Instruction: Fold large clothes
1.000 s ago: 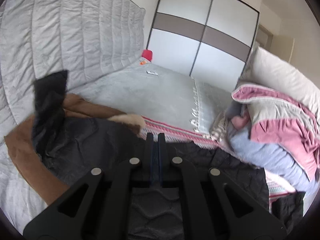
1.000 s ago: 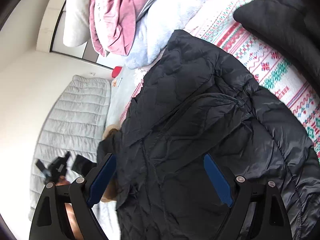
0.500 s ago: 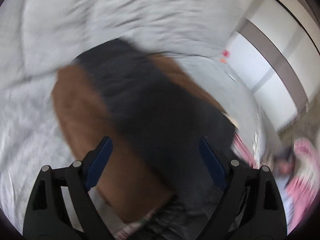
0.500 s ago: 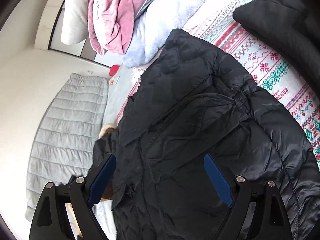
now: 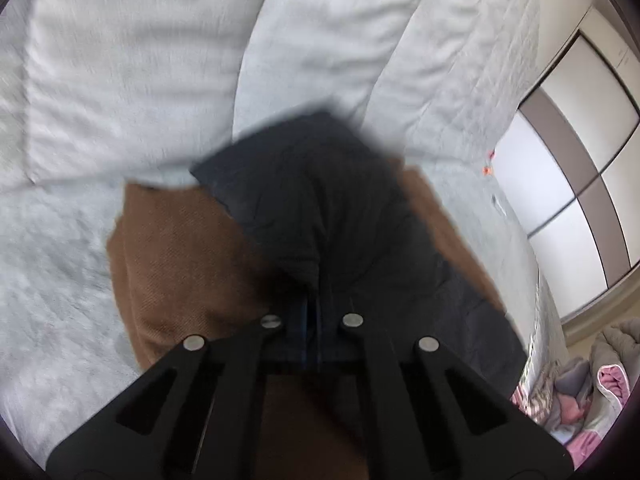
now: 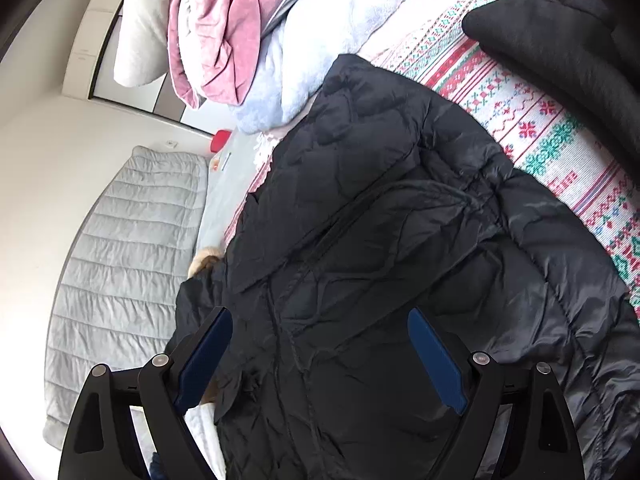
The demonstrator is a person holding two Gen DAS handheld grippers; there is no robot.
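A black quilted jacket [image 6: 380, 240] lies spread on the bed in the right wrist view. My right gripper [image 6: 320, 316] hovers just above its middle, open, with nothing pressed between its blue pads. One black sleeve [image 5: 320, 200] stretches out over a brown cloth [image 5: 180, 260] in the blurred left wrist view. My left gripper [image 5: 312, 312] sits at the near part of that sleeve, its jaws closing tight on a pinch of the dark fabric. A tan fur trim [image 6: 204, 262] peeks out at the jacket's left edge.
A pale grey quilted cover [image 5: 140, 60] fills the space beyond the sleeve. Pink and pale blue bedding [image 6: 248, 32] is piled at the head of the jacket. The patterned knit blanket [image 6: 552, 128] lies under it, with another black garment [image 6: 560, 32] at the top right. A wardrobe [image 5: 580, 140] stands at the right.
My left gripper opened, swung down and over to the outstretched sleeve while rolling, then shut on the sleeve. The right gripper stayed open over the jacket.
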